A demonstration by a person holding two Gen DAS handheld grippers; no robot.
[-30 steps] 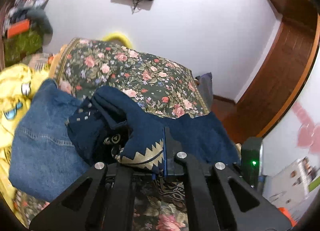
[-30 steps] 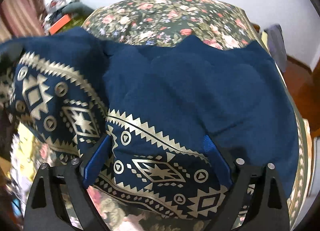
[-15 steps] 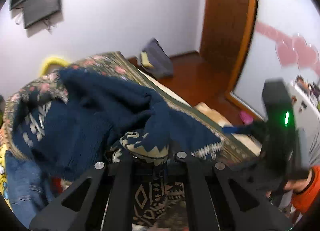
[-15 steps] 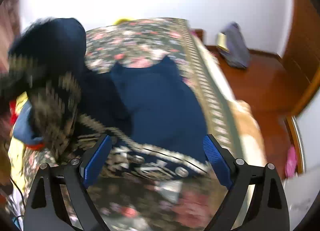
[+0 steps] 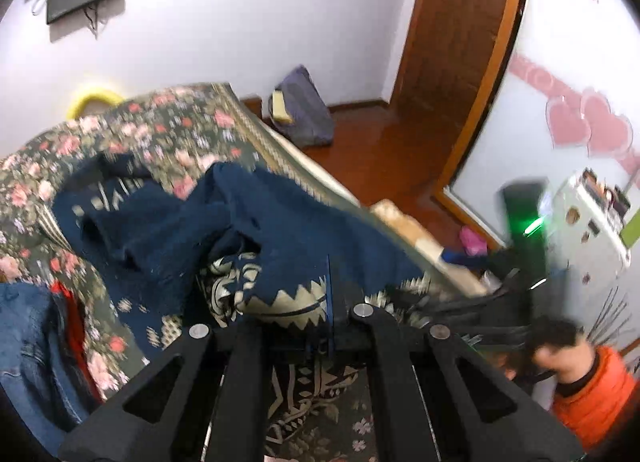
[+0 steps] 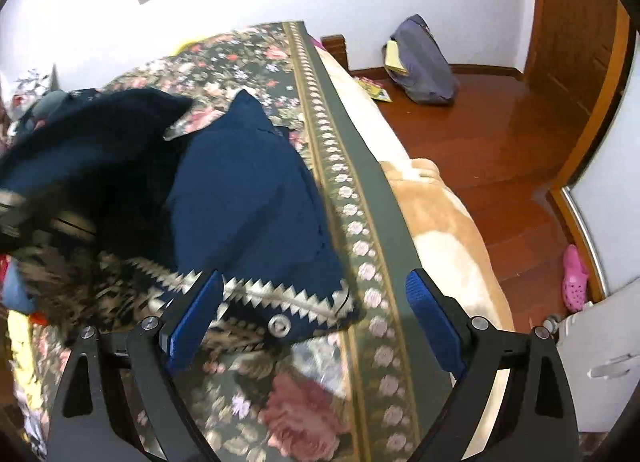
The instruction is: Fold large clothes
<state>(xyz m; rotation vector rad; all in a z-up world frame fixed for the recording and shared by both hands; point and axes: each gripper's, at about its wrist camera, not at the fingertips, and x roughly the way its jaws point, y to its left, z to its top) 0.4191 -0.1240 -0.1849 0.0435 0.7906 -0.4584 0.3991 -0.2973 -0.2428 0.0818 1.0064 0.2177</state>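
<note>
A navy garment with cream zigzag and diamond trim (image 5: 256, 230) lies bunched on the floral bed. My left gripper (image 5: 320, 302) is shut on its patterned hem and holds that part lifted. In the right wrist view the same garment (image 6: 248, 198) spreads toward the bed's right edge, its trimmed hem (image 6: 280, 302) just beyond my right gripper (image 6: 316, 302). The right gripper is open and empty, its blue pads (image 6: 424, 302) wide apart above the bedspread.
The floral bedspread (image 6: 360, 230) ends at a bordered right edge, with a tan blanket (image 6: 440, 230) over the side. Blue jeans (image 5: 24, 342) lie at the left. A grey bag (image 6: 424, 62) sits on the wooden floor. A person in orange (image 5: 592, 382) is at right.
My left gripper has swung right with the hem, pulling the garment over. My right gripper has drawn back off the garment toward the bed's edge, still open.
</note>
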